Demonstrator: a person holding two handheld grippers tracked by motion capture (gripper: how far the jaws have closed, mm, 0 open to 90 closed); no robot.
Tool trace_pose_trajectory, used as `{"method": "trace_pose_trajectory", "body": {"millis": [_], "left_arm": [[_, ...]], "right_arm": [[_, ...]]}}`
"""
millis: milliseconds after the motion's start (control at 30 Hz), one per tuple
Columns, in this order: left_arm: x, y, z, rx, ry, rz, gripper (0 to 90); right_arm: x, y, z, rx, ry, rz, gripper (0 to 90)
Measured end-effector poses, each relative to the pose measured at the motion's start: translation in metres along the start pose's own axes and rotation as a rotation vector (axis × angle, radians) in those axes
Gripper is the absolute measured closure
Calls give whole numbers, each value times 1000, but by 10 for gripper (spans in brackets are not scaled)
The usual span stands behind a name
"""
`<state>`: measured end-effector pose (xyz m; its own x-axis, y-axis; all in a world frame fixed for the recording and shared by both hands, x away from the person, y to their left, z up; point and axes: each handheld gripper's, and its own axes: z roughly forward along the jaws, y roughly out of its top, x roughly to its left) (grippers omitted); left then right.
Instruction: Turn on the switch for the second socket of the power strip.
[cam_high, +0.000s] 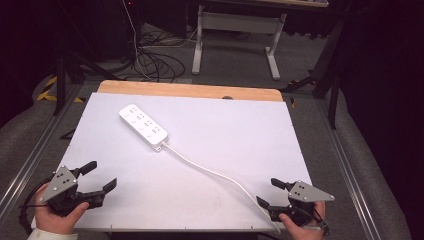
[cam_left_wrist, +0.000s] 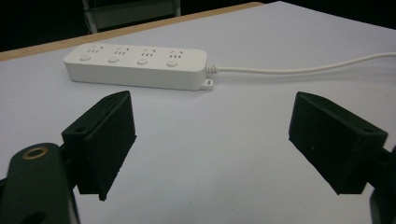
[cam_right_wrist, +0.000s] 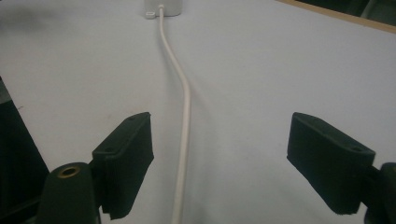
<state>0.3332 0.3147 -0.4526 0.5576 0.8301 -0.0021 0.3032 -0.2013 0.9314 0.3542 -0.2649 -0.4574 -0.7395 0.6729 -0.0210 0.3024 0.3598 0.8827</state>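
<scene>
Nothing has been picked up yet, so I think the work is just at its start. The white power strip (cam_high: 143, 127) lies flat on the table (cam_high: 250, 130), up toward the far left part. Its cord (cam_high: 215, 172) runs from it toward 4 o'clock, down to the near edge by the right gripper (cam_high: 271, 192).

The left gripper (cam_high: 100, 176) sits at the near left corner. Its jaws are wide apart and hold nothing. In the left gripper view the strip (cam_left_wrist: 135, 66) lies at 12 o'clock from the jaws, well apart from them.

The right gripper's jaws are wide apart too, and hold nothing. In the right gripper view the cord (cam_right_wrist: 186, 116) runs between the two jaws, nearer the left one, and touches neither. Grabbing the strip or cord is all left to do.
</scene>
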Motion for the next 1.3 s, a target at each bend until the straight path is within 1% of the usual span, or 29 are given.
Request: {"method": "trace_pose_trajectory", "body": {"millis": [67,133,233,300,333,433,533,633,700,767,800,867,933,967,1000,1033,1067,1100,1167,1267,1300], "left_arm": [[0,1,0,-2,6,3,148],[0,1,0,3,11,15,147],[-1,2,0,-1,9,10,145],[-1,4,0,1,12,13,145],[-2,5,1,4,8,11,145],[-3,8,1,15,6,26,154],[-5,12,3,25,2,29,175],[-4,17,3,31,-14,11,189],[-3,19,3,35,-12,16,211],[-3,22,4,44,-20,12,219],[-3,24,4,47,-32,9,227],[-3,27,5,58,-44,9,275],[-2,31,7,66,-62,19,289],[-2,33,8,64,-68,21,324],[-2,35,8,63,-76,23,333],[-1,37,9,62,-77,33,341],[-1,39,10,61,-85,27,352],[0,41,10,62,-87,33,355],[1,45,12,59,-93,23,355],[1,52,16,61,-92,39,343],[1,54,17,60,-94,33,342]], "right_arm": [[0,0,1,0,3,0,231],[0,0,1,1,3,0,233],[0,0,1,4,1,1,233],[0,0,1,3,1,2,233],[0,-1,1,3,1,1,233],[-1,0,1,2,2,4,233],[-1,0,1,2,1,4,233],[-1,0,1,1,-1,4,233],[-1,0,1,2,0,5,233],[-1,0,1,1,1,3,233],[-1,0,1,3,2,5,233],[0,0,2,8,2,3,233],[1,0,2,10,3,1,233],[1,0,3,12,3,-1,233],[1,0,3,12,3,0,233],[1,0,3,10,4,1,233],[1,0,2,9,3,0,233],[1,0,2,9,3,1,233],[0,0,2,7,2,2,233],[0,0,2,6,2,1,233],[0,0,2,8,4,0,233]]}}
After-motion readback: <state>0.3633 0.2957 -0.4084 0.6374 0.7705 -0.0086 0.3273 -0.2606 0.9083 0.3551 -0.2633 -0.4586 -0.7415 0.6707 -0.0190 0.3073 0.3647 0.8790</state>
